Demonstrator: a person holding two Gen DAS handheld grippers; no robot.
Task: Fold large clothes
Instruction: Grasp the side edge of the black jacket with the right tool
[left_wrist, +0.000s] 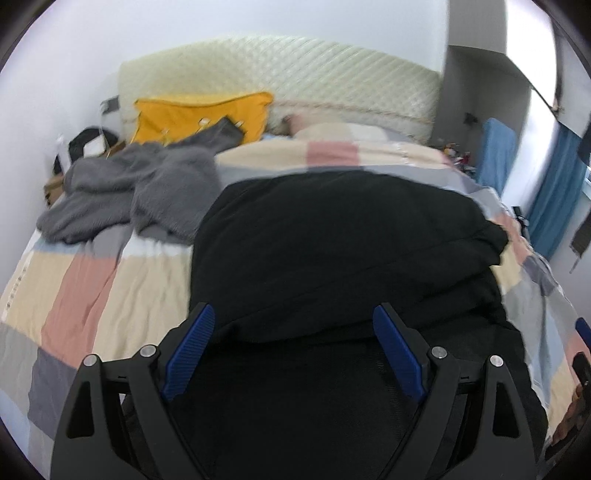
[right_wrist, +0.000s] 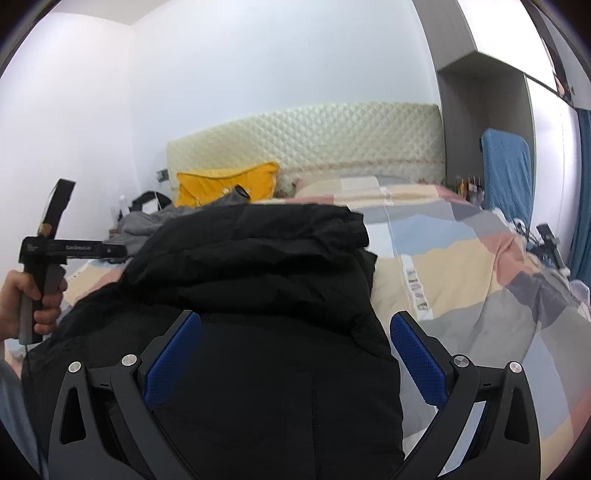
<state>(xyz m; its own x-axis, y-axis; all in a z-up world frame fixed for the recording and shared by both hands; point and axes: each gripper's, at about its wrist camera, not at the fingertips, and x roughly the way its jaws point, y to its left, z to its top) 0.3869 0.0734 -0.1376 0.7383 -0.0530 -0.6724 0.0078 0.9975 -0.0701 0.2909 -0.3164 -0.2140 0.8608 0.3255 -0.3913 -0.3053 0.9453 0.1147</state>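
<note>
The right gripper (right_wrist: 295, 328) hung with its blue pads (right_wrist: 415, 363) spread wide above the black jacket (right_wrist: 258, 295), gripping nothing. Off to its left, a hand (right_wrist: 31, 299) clutched the left gripper's handle (right_wrist: 55, 251). Ahead lay the patchwork quilt (right_wrist: 461, 280) and a yellow pillow (right_wrist: 225, 182).

Black coat (left_wrist: 332, 251): its near end runs under the left gripper (left_wrist: 293, 350) and off the bottom edge of the left wrist view; sleeves and collar cannot be told apart in the dark folds.
Grey fleece garment (left_wrist: 122, 192): partly covered by the coat's left edge near the bed's left side.
Patchwork duvet (left_wrist: 92, 280): its middle is hidden beneath the coat.
Small objects at the bed's far right corner (left_wrist: 456, 155): blurred, too small to identify.
Left hand (right_wrist: 26, 299): cut off by the left edge of the right wrist view.
</note>
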